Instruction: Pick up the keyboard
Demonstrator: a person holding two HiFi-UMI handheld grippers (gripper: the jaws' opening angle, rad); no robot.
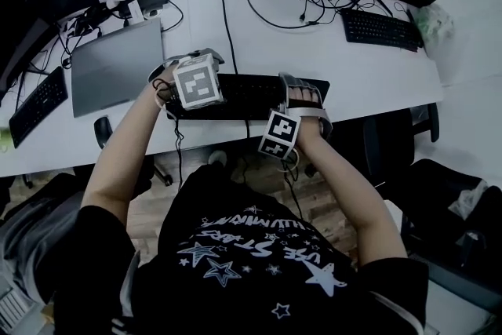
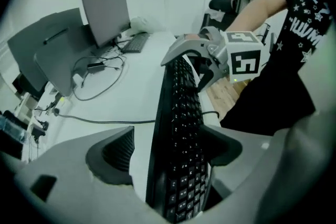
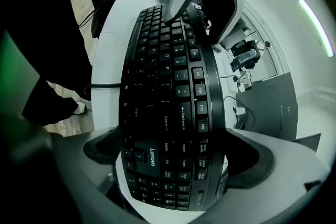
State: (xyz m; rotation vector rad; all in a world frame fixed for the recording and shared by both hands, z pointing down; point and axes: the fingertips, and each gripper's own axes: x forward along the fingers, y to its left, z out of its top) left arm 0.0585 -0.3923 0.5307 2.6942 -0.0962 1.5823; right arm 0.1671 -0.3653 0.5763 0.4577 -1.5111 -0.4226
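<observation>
Facing inward, right gripper (image 3: 173, 157) clamps the keyboard (image 1: 249, 94); left gripper (image 2: 170, 152) fingers straddle it loosely

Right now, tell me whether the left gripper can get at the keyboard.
Likely yes: the keyboard lies between the jaws of the left gripper, nothing blocking, though one pad stands clear of it.
</observation>
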